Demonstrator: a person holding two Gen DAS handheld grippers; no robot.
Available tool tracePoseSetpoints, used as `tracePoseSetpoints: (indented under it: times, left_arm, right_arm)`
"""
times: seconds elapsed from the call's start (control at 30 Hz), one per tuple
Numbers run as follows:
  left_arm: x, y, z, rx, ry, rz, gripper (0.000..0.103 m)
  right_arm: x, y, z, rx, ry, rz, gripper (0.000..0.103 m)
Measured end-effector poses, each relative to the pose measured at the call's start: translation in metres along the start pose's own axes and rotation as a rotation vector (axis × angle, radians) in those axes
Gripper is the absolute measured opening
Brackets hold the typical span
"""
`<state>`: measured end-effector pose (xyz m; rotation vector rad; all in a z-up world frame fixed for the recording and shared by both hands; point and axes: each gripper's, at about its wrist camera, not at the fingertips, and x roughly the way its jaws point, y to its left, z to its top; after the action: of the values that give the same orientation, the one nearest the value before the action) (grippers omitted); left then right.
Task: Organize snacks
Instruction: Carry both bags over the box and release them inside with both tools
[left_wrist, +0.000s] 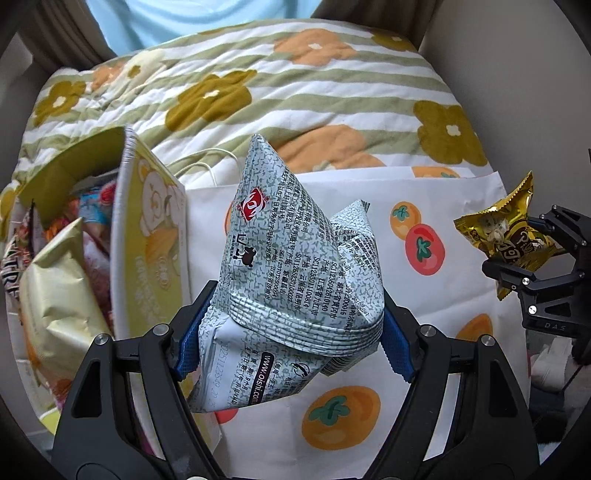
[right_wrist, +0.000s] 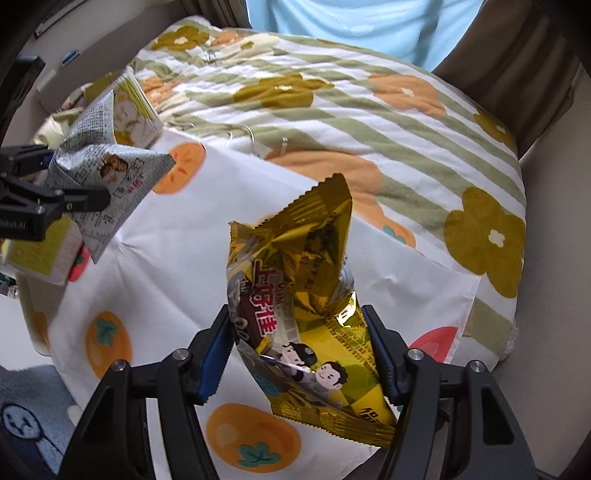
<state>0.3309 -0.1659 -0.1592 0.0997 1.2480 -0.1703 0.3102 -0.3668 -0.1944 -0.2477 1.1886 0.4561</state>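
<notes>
While each hand carries one snack clear of the bed, both packets hang in the air above a white cloth (left_wrist: 424, 206) printed with orange and red persimmons, which lies over a quilt (left_wrist: 295, 92) striped green and white with mustard and orange flowers. The left claw (left_wrist: 291, 332) pinches a grey-and-white speckled snack packet (left_wrist: 291, 251) between its blue pads (left_wrist: 188, 343), gripping it low so that the puffed upper part stands up in a peak; black printed text, a small red logo and a web address show on its back. It is held just to the right of a yellow cardboard box (left_wrist: 151, 229) with a cartoon bear on its side, open at the top and already holding several wrappers, among them a pale gold pouch (left_wrist: 55, 288). That closeness suggests, as a judgement, that the box is the collecting place and this packet is headed there. The right claw (right_wrist: 303, 347) pinches a shiny gold snack packet (right_wrist: 306, 291) with a serrated top edge, red and white lettering, a brown band and two cartoon figures near its bottom; the foil is crumpled and tilts slightly leftward. Seen from the left wrist view, it is held well off to the right, apart from the box, probably waiting its turn. A person in a light blue top (right_wrist: 362, 22) stands beyond the bed.
</notes>
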Motion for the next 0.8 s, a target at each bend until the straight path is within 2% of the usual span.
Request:
tracePoseSetpoints:
  times: [0.3, 0.53, 0.63, 0.8]
  left_arm:
    - [-0.088, 0.050, -0.021, -0.105, -0.134, 0.040, 0.077]
    - [-0.140, 0.121, -0.038, -0.159, -0.222, 0.073, 0.077]
    - [-0.152, 0.158, -0.048, -0.168, -0.238, 0.078, 0.077]
    - [-0.157, 0.225, -0.066, -0.165, -0.210, 0.065, 0.077]
  right_arm:
    - [-0.047, 0.046, 0.035, -0.023, -0.124, 0.041, 0.061]
    - [-0.087, 0.109, 0.082, -0.096, -0.223, 0.038, 0.061]
    - [-0.099, 0.139, 0.100, -0.096, -0.258, 0.057, 0.061]
    - [-0.098, 0.198, 0.128, -0.091, -0.279, 0.065, 0.061]
